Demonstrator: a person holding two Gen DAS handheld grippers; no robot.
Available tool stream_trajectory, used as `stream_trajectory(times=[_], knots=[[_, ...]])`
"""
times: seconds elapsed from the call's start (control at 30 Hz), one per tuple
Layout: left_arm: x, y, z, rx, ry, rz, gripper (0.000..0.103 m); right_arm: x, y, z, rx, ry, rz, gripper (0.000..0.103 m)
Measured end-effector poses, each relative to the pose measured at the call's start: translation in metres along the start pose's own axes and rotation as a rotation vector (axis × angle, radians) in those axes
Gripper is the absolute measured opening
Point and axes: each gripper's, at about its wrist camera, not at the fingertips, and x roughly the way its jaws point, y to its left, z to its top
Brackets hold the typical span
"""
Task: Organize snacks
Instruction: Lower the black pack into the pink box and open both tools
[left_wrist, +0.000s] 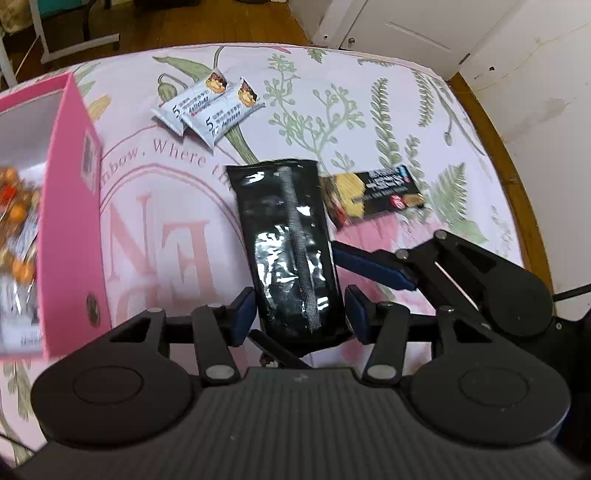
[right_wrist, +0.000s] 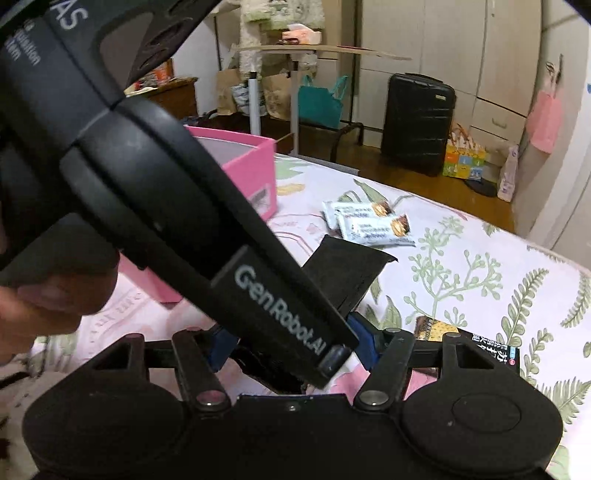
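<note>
Floral bedding with fern prints covers the bed (left_wrist: 369, 122), where the snacks lie scattered. The left tongs (left_wrist: 301, 314) are closed partway on the lower end of a black foil snack packet (left_wrist: 288, 243), their blue pads pressing its two edges. In the left wrist view the right tongs (left_wrist: 373, 266) sit just beside that packet, their jaws part open; whether they touch it cannot be told. A pink storage box (left_wrist: 70, 229), already holding wrapped snacks, stands close on the left. Two white bars (left_wrist: 208, 105) and a dark cracker pack (left_wrist: 373, 195) remain on the bedding. The step in hand seems to be carrying the black packet; next it needs moving over the box opening and releasing.
</note>
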Motion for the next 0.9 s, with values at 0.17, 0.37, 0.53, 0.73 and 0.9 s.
stream_trajectory(times=[0.17, 0.37, 0.53, 0.73, 0.9], knots=[[-0.032, 0.001, -0.017, -0.009, -0.03, -0.015, 0.051, -0.024, 0.018, 0.012, -0.033, 0.004, 0.01, 0.069], [-0.07, 0.011, -0.032, -0.026, -0.076, -0.027, 0.051, -0.043, 0.037, 0.026, -0.045, -0.02, 0.029, 0.069], [-0.103, 0.027, -0.038, -0.042, -0.136, -0.025, 0.051, -0.048, 0.049, 0.038, -0.021, -0.06, 0.054, 0.068], [-0.135, 0.048, -0.043, -0.02, -0.218, 0.07, 0.051, -0.036, 0.063, 0.062, 0.0, -0.121, 0.127, 0.066], [-0.147, 0.077, -0.038, -0.066, -0.266, 0.116, 0.051, -0.018, 0.073, 0.078, 0.019, -0.154, 0.177, 0.066]])
